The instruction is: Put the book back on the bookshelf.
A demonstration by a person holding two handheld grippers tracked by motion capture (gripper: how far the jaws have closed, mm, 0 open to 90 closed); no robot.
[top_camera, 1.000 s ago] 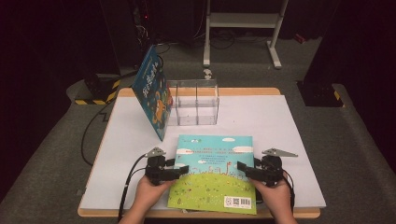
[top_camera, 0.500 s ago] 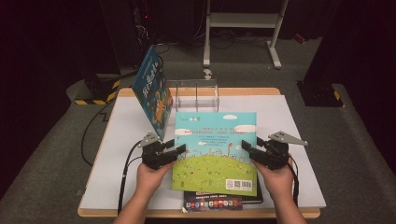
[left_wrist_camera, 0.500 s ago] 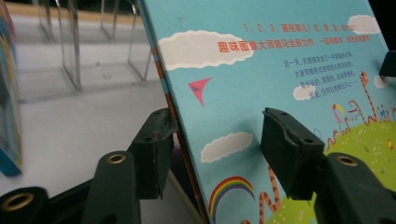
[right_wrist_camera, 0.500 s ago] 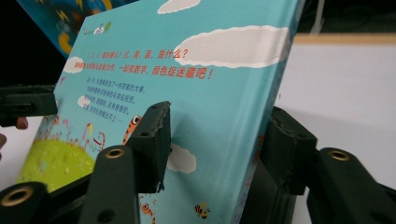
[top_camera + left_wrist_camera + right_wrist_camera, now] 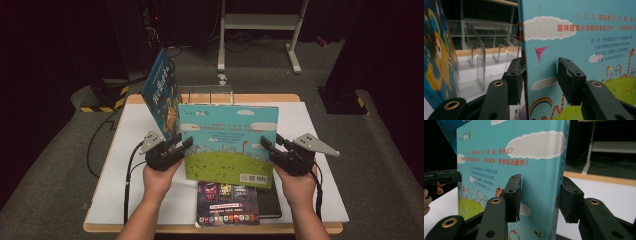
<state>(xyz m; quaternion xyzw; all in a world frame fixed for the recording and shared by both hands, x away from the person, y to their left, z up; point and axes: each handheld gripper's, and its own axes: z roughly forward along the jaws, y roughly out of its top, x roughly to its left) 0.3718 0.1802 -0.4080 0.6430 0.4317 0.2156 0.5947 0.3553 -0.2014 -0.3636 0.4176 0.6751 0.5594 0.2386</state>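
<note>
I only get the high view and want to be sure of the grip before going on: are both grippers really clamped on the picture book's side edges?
Observer: Yes. The left gripper has just been closing its jaws, and they now straddle the picture book at its edge, one pad on each cover.
Operator: And the right one?
Observer: Same. The right gripper has just been closing too, with the book's thick edge between its pads.
Operator: What's behind the book?
Observer: A clear rack with curved upright dividers, past the left jaw.
</note>
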